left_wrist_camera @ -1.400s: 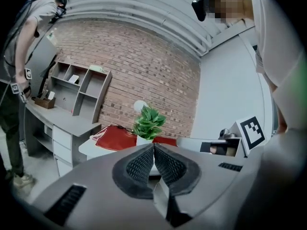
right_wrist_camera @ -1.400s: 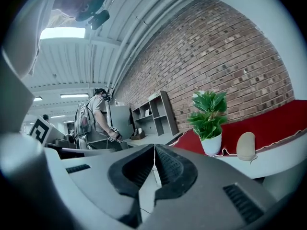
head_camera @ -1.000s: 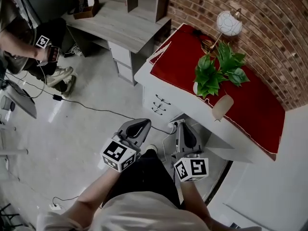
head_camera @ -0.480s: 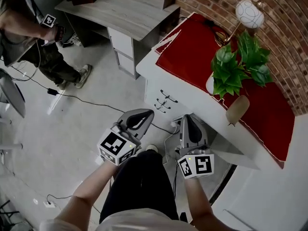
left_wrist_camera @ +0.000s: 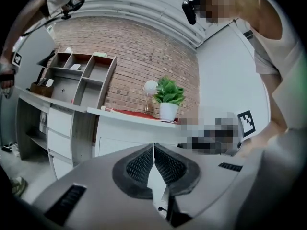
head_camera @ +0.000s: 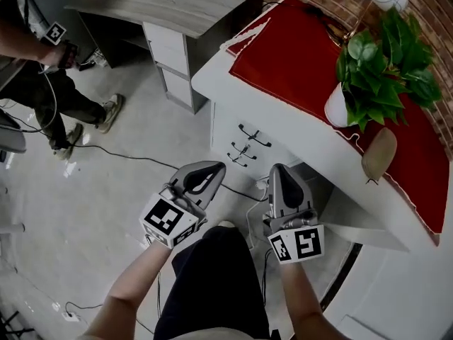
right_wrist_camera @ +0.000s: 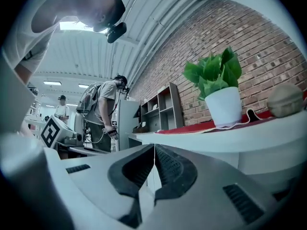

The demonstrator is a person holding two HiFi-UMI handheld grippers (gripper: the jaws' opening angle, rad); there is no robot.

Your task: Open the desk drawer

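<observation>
Left gripper (head_camera: 216, 168) and right gripper (head_camera: 278, 168) pressed together, empty, short of drawer handles (head_camera: 253, 134) on white desk (head_camera: 223, 134) front. Risk: shut jaws glance off a handle instead of gripping

Red cloth (head_camera: 304, 55), white desk (head_camera: 221, 129), drawer handles (head_camera: 253, 134) apparently black.

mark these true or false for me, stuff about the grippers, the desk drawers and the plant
1. The left gripper and the right gripper are both shut, with nothing between their jaws. True.
2. The right gripper holds a drawer handle. False: it hangs short of the white desk and touches no handle.
3. A potted plant stands on the desk. True.
4. The top drawer is pulled out. False: the drawers look closed.
</observation>
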